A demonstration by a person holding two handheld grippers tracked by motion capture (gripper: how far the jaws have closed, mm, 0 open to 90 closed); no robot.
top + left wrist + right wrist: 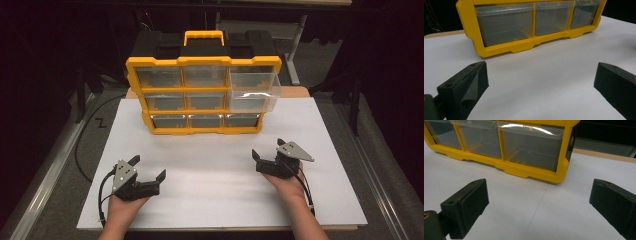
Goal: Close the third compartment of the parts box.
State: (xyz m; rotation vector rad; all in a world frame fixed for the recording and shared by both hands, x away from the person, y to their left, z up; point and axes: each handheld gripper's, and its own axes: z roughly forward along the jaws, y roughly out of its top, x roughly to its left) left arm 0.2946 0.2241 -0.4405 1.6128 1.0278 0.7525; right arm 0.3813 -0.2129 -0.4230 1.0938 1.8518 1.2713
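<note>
We hold both tongs low over the near half of the white worktop (210,175), each with its jaws wide apart and nothing between them. The left tongs (148,168) sit toward the near left corner; the right tongs (268,148) sit toward the right edge, well apart from the left pair.

The yellow-framed plastic organiser cabinet with a black top and a yellow carry handle (202,65) stands upright at the far edge of the worktop, centred. It carries three rows of three clear plastic drawers. One of them, the clear drawer at the upper right of the cabinet (254,90), stands pulled well out of its frame; it appears empty. The other eight sit flush. The bottom row (505,23) also looks empty from the left gripper view, and the bottom right drawer (531,147) looks the same from the right gripper view.

We judge the work to be at an early stage: one drawer is out, neither tongs touches the cabinet, and whatever handling of that drawer is intended remains to be done.

The worktop between tongs and cabinet carries no obstruction. Dark floor and a black cable (82,145) lie off the left edge.
</note>
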